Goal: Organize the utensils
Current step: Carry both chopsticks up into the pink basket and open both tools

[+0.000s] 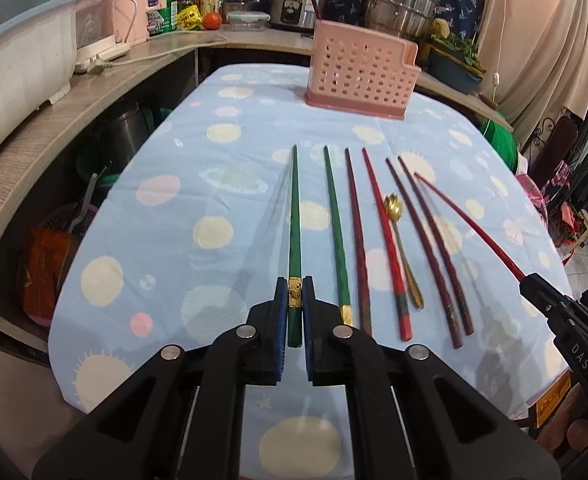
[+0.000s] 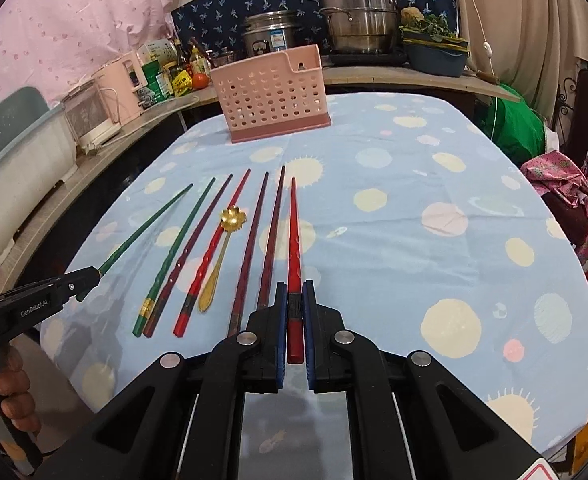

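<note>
The left tongs (image 1: 294,300) are clamped on a green chopstick (image 1: 294,216), the right tongs (image 2: 294,304) on a red chopstick (image 2: 294,240). Both point toward the pink holder (image 2: 271,92) at the worktop's (image 2: 414,208) far end; five chopsticks and a gold spoon (image 2: 221,248) lie nearer than it.

Green chopstick (image 1: 295,216); red chopstick (image 2: 294,240); pink perforated basket (image 1: 360,74); blue dotted tablecloth (image 1: 221,184).
</note>
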The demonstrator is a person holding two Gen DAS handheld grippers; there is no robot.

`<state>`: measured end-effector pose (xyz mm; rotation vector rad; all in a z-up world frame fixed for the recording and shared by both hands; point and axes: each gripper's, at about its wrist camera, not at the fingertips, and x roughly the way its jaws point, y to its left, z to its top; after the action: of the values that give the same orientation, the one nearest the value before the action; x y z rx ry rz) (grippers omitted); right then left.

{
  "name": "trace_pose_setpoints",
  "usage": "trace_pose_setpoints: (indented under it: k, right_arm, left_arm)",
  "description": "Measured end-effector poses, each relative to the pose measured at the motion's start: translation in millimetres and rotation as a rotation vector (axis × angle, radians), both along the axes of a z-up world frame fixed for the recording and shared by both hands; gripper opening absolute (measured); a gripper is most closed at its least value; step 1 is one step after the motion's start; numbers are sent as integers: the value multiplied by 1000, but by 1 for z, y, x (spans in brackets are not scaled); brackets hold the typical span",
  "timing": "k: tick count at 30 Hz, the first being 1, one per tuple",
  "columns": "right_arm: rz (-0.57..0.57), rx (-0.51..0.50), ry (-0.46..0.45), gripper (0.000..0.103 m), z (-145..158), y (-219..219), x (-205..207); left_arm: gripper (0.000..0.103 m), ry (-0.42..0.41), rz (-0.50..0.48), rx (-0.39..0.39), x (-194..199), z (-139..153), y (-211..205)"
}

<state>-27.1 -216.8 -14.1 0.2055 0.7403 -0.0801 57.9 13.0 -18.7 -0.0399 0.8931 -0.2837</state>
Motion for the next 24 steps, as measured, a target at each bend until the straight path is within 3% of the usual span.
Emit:
trace_pose_setpoints:
  k: [24]
  right_arm:
    - [-64, 91, -240, 7, 101, -58, 35]
  left_arm:
    - [7, -232, 29, -95, 55, 121, -4]
